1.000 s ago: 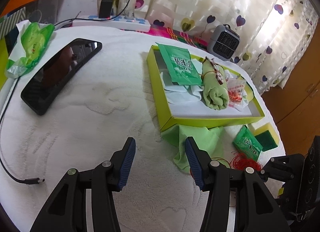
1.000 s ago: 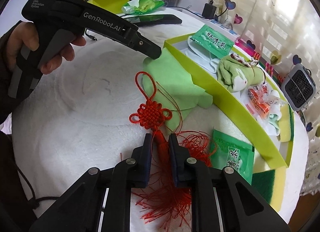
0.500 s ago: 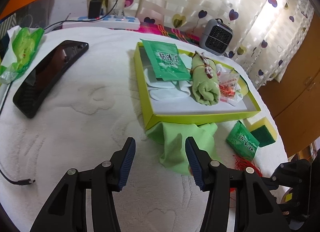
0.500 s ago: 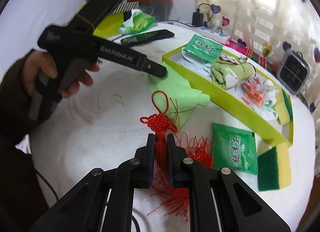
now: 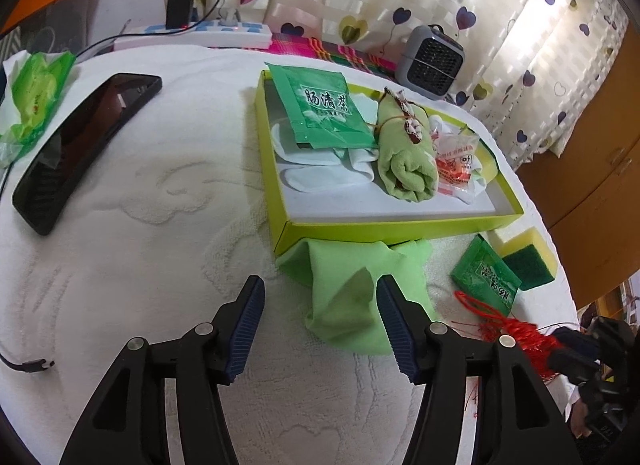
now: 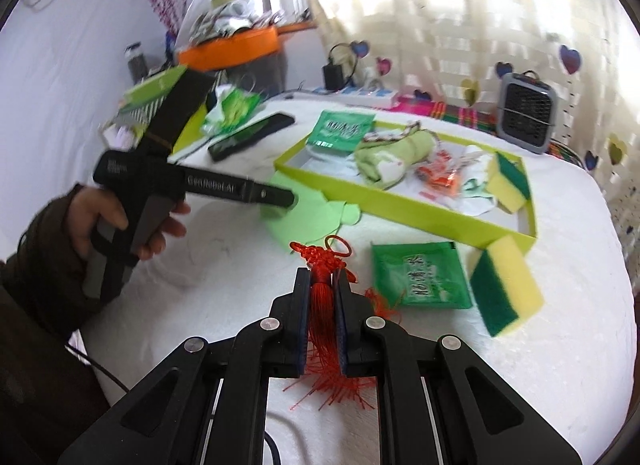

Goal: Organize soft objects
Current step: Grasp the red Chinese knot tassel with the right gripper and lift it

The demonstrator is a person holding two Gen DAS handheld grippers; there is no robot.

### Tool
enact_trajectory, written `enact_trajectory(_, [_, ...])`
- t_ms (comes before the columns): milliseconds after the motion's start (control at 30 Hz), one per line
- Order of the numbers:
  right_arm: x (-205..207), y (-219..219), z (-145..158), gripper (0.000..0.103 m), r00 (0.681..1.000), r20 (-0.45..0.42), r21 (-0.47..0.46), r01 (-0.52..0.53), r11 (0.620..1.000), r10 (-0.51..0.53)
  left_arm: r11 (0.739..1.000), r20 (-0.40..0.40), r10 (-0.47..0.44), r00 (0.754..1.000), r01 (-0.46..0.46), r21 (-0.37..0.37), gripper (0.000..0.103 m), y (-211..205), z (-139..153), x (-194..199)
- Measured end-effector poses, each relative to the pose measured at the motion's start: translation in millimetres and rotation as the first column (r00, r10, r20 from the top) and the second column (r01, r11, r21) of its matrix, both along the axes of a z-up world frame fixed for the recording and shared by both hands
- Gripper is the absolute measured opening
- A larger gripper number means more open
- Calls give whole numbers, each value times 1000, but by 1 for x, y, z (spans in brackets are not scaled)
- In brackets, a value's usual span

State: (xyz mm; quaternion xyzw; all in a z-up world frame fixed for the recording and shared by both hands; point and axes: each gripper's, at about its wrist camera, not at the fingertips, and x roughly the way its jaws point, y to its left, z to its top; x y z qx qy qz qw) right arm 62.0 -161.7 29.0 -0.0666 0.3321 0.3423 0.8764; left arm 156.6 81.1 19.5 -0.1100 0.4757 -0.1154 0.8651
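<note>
My right gripper [image 6: 323, 279] is shut on the red knot tassel [image 6: 322, 261] and holds it lifted above the white cloth; the tassel also shows in the left wrist view [image 5: 520, 331]. My left gripper [image 5: 320, 297] is open, its fingertips either side of the light green cloth [image 5: 352, 289], which lies against the front of the yellow-green tray [image 5: 384, 227]. The same cloth [image 6: 308, 217] and tray [image 6: 420, 205] show in the right wrist view. The tray holds a green sachet [image 5: 324, 105], a rolled green towel [image 5: 404, 161], white cloth and a red-printed bag.
A second green sachet [image 6: 420, 275] and a yellow-green sponge [image 6: 506, 285] lie in front of the tray. A phone [image 5: 80, 145] and a green tissue pack [image 5: 36, 93] lie at the left. A small grey fan [image 5: 432, 61] and a power strip [image 5: 192, 31] stand at the back.
My right gripper has lifted the red tassel up off the cloth. My left gripper has moved to the right and forward, so the green cloth now lies between its open fingers.
</note>
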Motion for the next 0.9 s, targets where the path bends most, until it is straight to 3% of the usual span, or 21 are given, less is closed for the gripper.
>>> enact_trajectory(367, [-4, -21, 9, 8, 995, 20, 119, 92, 989, -95, 998, -7, 23, 1000, -22, 57, 58, -15, -1, 4])
enact_trajectory(767, [-2, -8, -19, 13, 997, -77, -82, -5, 997, -2, 995, 8, 38, 999, -39, 96, 54, -19, -3, 2])
enact_trajectory(900, [-10, -9, -30, 23, 992, -121, -108, -33, 994, 20, 993, 15, 40, 999, -41, 112, 54, -21, -3, 2])
